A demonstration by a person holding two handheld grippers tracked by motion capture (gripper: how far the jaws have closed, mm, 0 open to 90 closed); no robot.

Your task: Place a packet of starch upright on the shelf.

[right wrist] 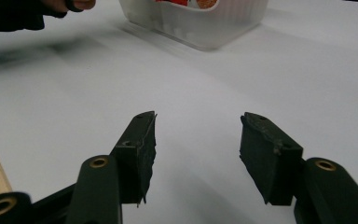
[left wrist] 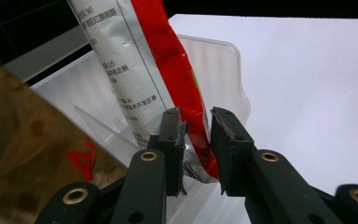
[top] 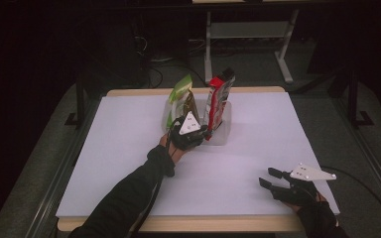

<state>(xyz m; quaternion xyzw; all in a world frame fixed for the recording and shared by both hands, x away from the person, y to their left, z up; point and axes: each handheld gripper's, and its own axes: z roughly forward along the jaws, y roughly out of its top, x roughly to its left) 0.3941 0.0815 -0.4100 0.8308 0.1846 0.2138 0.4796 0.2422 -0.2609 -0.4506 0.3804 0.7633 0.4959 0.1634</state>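
Left gripper view: the left tongs (left wrist: 196,140) clench the red packet (left wrist: 177,70), which stands in the clear tub (left wrist: 223,70) (mid-desk). The right tongs (right wrist: 198,154) gape empty over the white desk (right wrist: 261,70).

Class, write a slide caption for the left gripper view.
Left gripper pinching the red snack bag standing in the clear plastic bin.

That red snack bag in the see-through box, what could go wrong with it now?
The red snack bag stands tall in the clear box, and the left gripper has it between its fingers low at one edge. It might tip over, or crinkle and slip. It could also bump the green bag close beside it.
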